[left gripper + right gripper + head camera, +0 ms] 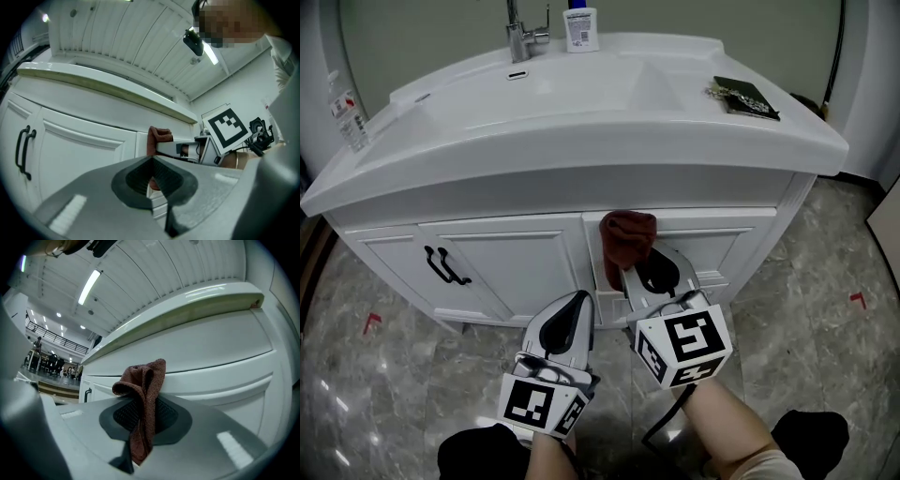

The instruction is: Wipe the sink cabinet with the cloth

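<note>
A reddish-brown cloth (629, 239) is pinched in my right gripper (649, 269), whose jaws are shut on it; the cloth (143, 399) bunches above the pads and presses against the white sink cabinet (534, 258) front just under the countertop, near the middle stile. My left gripper (573, 309) hangs lower and to the left, a little off the cabinet door, jaws shut with nothing between them. In the left gripper view its dark pads (154, 180) meet, and the cloth (157, 136) and right gripper show beyond.
The white basin top (581, 112) overhangs the cabinet, with a tap (521, 36), a bottle (580, 28) and a dark object (746, 97) on it. Black door handles (445, 266) sit at the left. A plastic bottle (345, 108) stands at the far left. Marble floor (825, 309) surrounds.
</note>
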`<state>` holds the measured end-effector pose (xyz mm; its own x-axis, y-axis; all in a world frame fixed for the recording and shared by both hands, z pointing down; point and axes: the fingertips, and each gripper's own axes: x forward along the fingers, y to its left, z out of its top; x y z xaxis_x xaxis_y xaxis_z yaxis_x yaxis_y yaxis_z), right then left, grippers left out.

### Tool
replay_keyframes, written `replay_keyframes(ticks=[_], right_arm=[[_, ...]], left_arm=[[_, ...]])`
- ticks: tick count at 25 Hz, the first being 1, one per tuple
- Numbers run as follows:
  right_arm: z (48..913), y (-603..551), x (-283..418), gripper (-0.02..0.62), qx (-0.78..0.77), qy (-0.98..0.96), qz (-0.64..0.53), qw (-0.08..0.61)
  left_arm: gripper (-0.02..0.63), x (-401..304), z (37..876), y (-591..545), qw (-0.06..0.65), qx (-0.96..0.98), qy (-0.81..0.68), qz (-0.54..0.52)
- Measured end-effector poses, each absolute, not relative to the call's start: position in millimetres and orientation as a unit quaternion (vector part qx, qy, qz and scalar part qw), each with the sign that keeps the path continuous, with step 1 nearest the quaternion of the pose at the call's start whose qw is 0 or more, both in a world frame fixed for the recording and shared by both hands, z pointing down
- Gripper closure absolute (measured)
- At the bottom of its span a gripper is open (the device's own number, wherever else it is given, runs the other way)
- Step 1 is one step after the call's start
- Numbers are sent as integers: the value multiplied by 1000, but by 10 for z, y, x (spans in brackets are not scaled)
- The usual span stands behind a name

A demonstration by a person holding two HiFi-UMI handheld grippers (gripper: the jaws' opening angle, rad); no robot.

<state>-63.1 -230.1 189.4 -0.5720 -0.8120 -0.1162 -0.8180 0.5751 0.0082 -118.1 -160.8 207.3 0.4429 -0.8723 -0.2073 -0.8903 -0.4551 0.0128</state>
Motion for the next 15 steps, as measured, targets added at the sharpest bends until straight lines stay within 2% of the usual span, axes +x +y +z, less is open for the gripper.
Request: replay_keyframes(ticks=[8,15], right_arm=[[1843,-2330,-2,517,-506,861,22,51],[1840,-2354,658,517,-540,840,36,33]], left_arm=[[606,-1051,2083,-1562,35,-854,509,102],[606,-634,2105,-1573,48,-867,489,81]])
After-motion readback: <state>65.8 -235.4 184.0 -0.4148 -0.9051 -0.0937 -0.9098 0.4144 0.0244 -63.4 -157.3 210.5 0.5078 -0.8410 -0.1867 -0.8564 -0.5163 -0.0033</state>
